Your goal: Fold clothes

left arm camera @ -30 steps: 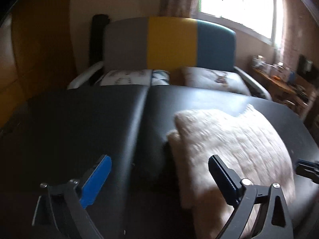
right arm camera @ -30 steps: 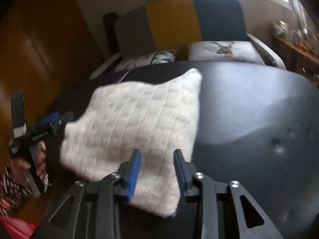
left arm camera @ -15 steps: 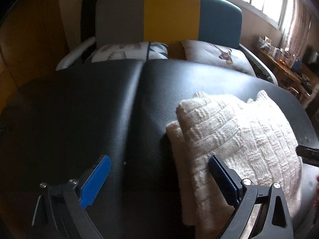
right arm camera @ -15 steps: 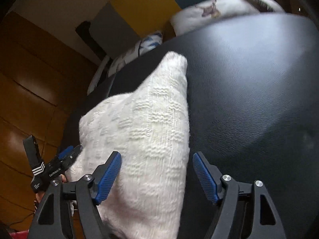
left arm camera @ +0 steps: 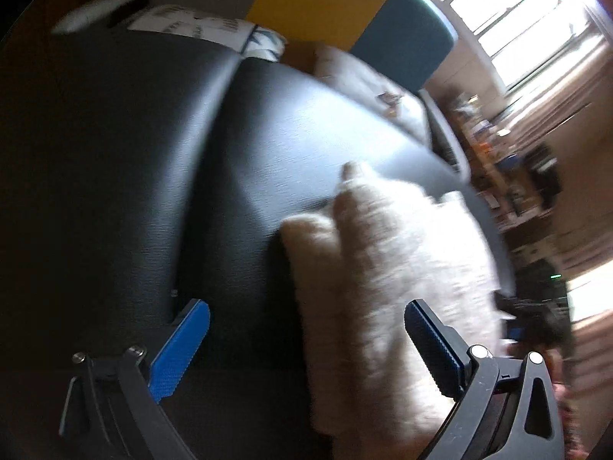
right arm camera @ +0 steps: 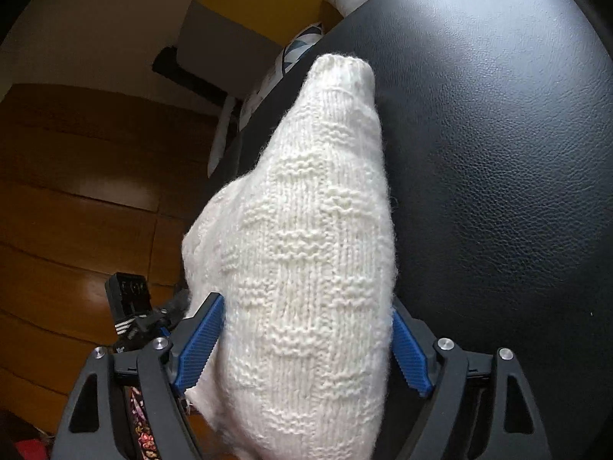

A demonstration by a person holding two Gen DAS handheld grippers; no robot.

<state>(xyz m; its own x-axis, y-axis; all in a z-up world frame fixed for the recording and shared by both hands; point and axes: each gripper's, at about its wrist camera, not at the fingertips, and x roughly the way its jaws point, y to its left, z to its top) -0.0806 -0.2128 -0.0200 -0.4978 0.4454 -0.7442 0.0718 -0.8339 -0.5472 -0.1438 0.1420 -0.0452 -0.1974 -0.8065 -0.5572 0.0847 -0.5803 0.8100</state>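
A folded white knit sweater lies on the black leather surface. My right gripper is open, and the near end of the sweater fills the gap between its blue pads. In the left wrist view the sweater is blurred and lies to the right. My left gripper is open, its right pad over the sweater's left edge and its left pad over bare leather. The left gripper also shows in the right wrist view at the sweater's left side.
A grey, yellow and teal headboard with patterned pillows stands beyond the black surface. A cluttered desk and bright window lie to the right. Wooden floor shows left of the surface.
My right gripper has opened wide and moved forward so the sweater's near end sits between its pads. The left wrist view has tilted and swung right, blurred.
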